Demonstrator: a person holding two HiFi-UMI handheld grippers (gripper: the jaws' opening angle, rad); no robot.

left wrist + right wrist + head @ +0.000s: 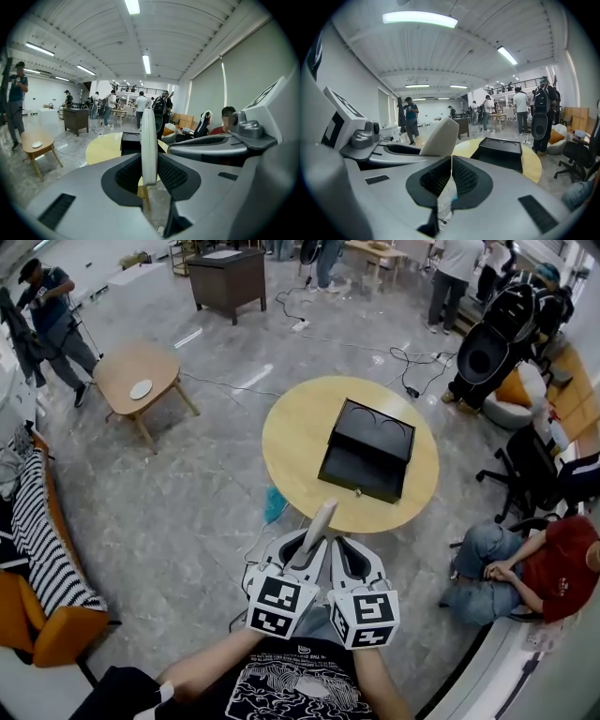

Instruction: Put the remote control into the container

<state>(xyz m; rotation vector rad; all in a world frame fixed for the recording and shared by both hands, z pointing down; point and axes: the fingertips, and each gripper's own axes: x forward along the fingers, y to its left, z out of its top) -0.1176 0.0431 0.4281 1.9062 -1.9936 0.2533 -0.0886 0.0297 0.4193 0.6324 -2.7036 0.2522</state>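
**Remote control pinched in the left gripper, container on the table ahead**

Head view: the remote control (pixel 319 526), a slim pale bar, juts out of the left gripper (pixel 305 554). Its long axis runs forward and a little to the right, and its free end points at the near rim of the round table (pixel 291 442). The black container (pixel 367 451) lies open on that table, well apart from the remote control. The right gripper (pixel 349 557) rides just beside the left one.

Left gripper view: the remote control (pixel 149 140) stands edge-on and upright in the frame. The dark pads (pixel 126 176) squeeze its lower part from both sides, so the jaws are spread only by its thickness. The container (pixel 130 143) shows just behind it.

Right gripper view: the right gripper (pixel 451 173) has its jaws pressed together, with the pads meeting in a thin line and nothing between them. The remote control (pixel 440 136) shows at left, leaning up and right. The container (pixel 501 150) sits ahead on the table.
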